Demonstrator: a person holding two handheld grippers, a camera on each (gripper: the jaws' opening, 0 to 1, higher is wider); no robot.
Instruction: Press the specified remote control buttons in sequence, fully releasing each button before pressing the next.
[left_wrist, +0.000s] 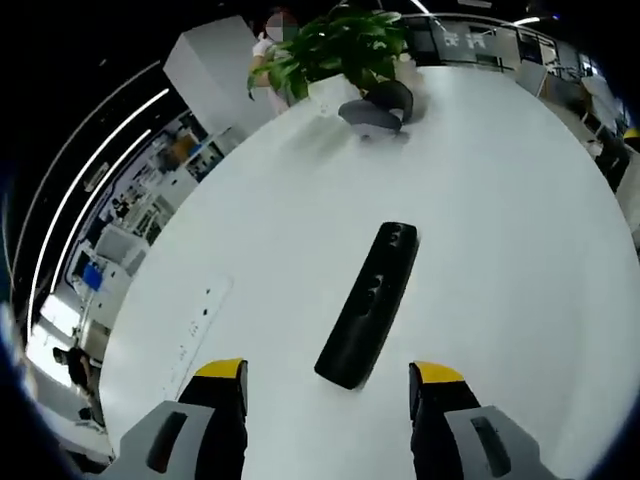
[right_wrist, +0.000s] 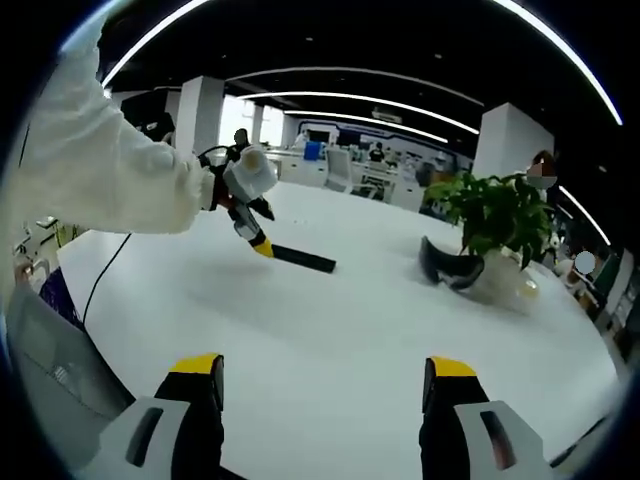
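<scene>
Lying flat on the white counter (left_wrist: 500, 230), the long black remote control (left_wrist: 368, 303) sits at a slant in the left gripper view, its near end between the yellow tips of the left gripper (left_wrist: 328, 380) and its far end pointing away up the counter. The jaws of that gripper stand wide apart, one on each side of the remote's near end, and hold nothing; whether either tip touches the remote I cannot tell. A flat white rectangular panel with small dark marks (left_wrist: 195, 332) lies on the counter to the left of the remote, near the counter's edge. Farther off, a green leafy plant in a white pot (left_wrist: 340, 55) stands near the far end, with a dark grey curved headset-like object (left_wrist: 378, 108) just beside it.

In the right gripper view, the right gripper (right_wrist: 322, 385) hangs over bare counter with its jaws wide and nothing between them. Across the counter the left gripper (right_wrist: 262, 240) comes in from the left, carried by a person's arm in a white sleeve (right_wrist: 95, 170), its yellow tip down at the near end of the black remote control (right_wrist: 303, 259); from here its jaws cannot be made out. The plant (right_wrist: 497, 215) and the dark curved object (right_wrist: 445, 265) stand to the right, well apart from the remote. A thin dark cable (right_wrist: 108, 270) runs down across the counter below the sleeve.
</scene>
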